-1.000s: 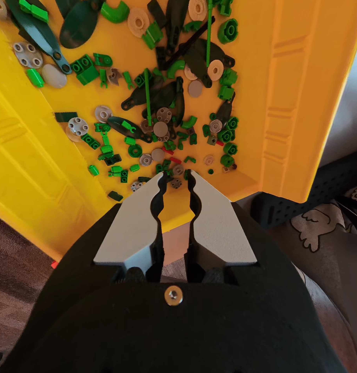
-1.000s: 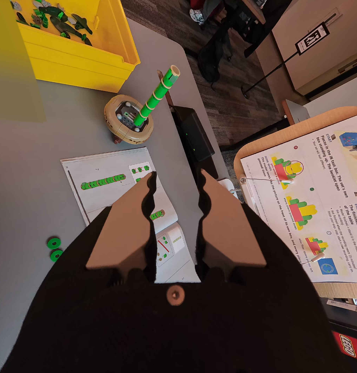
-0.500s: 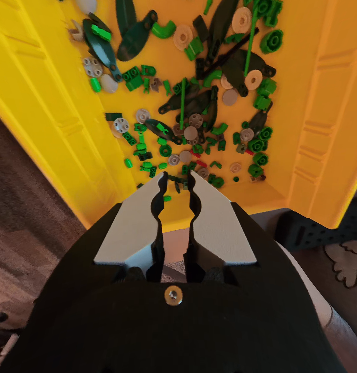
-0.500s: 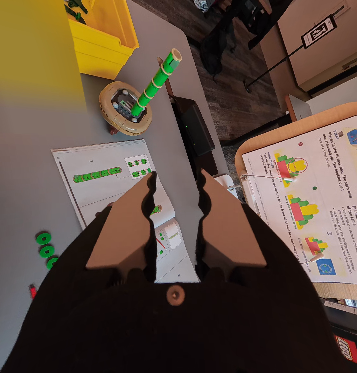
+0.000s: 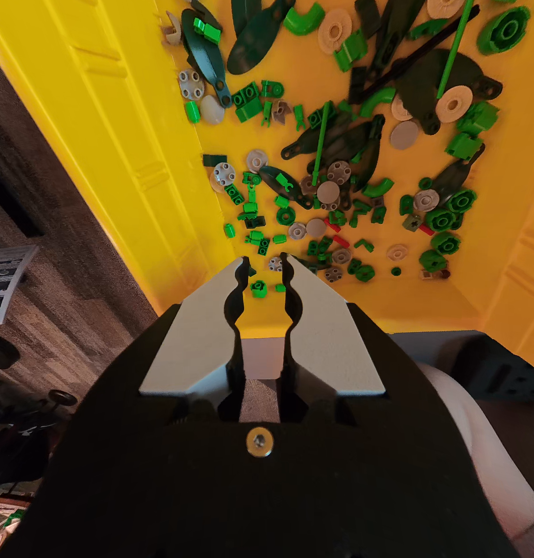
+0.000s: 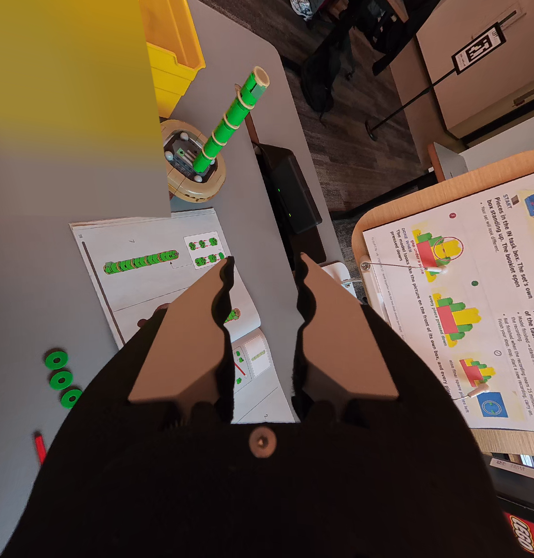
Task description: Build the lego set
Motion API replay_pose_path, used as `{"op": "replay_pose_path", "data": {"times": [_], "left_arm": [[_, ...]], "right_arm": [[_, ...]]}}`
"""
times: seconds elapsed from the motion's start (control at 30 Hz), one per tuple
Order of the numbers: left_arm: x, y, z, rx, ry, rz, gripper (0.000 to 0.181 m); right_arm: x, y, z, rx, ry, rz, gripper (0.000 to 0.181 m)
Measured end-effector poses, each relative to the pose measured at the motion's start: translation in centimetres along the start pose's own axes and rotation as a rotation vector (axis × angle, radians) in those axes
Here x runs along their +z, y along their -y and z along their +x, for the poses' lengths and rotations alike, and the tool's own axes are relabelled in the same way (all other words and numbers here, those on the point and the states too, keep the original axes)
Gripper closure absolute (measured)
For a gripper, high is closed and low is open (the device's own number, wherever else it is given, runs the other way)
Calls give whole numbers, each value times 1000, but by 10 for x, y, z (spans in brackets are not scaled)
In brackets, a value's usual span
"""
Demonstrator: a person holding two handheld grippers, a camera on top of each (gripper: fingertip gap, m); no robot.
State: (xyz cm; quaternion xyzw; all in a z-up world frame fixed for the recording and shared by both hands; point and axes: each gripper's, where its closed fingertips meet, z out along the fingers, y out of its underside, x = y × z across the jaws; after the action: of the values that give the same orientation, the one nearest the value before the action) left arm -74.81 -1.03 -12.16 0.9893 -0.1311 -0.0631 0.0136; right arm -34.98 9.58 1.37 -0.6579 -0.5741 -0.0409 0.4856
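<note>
- The lego set is only partly built; in the left wrist view most of its loose pieces (image 5: 335,187) lie scattered on the floor of the yellow bin (image 5: 117,145): green rings, grey round plates, dark green leaves and thin green rods; judging by how many remain, much of the build is left.
- The left tool (image 5: 263,262) hangs over the bin's near end with its jaws a little apart and nothing between them; a small green stud piece (image 5: 257,288) and a grey round plate (image 5: 275,264) lie just below the tips; a pick from the bin looks like the step in hand.
- Against the frame a second earlier, this view has slid along the bin toward its left wall, so more dark floor shows at left; the jaw gap looks the same.
- In the right wrist view the finished part stands on the grey bench (image 6: 259,196): a tan round base (image 6: 196,172) with a green stalk (image 6: 229,117) of stacked segments leaning up from it; the open instruction booklet (image 6: 157,265) lies beside it, and three green rings (image 6: 60,379) and a red pin (image 6: 39,447) wait at left.
- The right tool (image 6: 264,261) is empty, jaws spread wide, above the booklet.
- Compared with a second earlier, more rings and the red pin have come into view; the bin has slipped toward the top edge.
</note>
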Motion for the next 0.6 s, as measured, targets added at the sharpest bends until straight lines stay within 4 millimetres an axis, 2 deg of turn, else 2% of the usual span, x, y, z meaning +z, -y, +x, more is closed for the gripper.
{"op": "replay_pose_path", "data": {"times": [0.1, 0.27, 0.33, 0.43, 0.6], "left_arm": [[0, 1, -5, -11, 12, 5, 161], [-1, 16, -18, -25, 53, 65, 164], [3, 21, -12, -22, 1, 69, 165], [8, 22, -15, -15, 4, 56, 165], [3, 37, -27, -33, 59, 120, 165]], "right_arm": [[0, 1, 0, -1, -3, 1, 141], [2, 1, -2, -10, -1, -1, 140], [3, 0, -3, -12, 3, -7, 140], [4, 0, -3, -15, 4, -8, 140], [3, 1, -2, -14, 0, -3, 141]]}}
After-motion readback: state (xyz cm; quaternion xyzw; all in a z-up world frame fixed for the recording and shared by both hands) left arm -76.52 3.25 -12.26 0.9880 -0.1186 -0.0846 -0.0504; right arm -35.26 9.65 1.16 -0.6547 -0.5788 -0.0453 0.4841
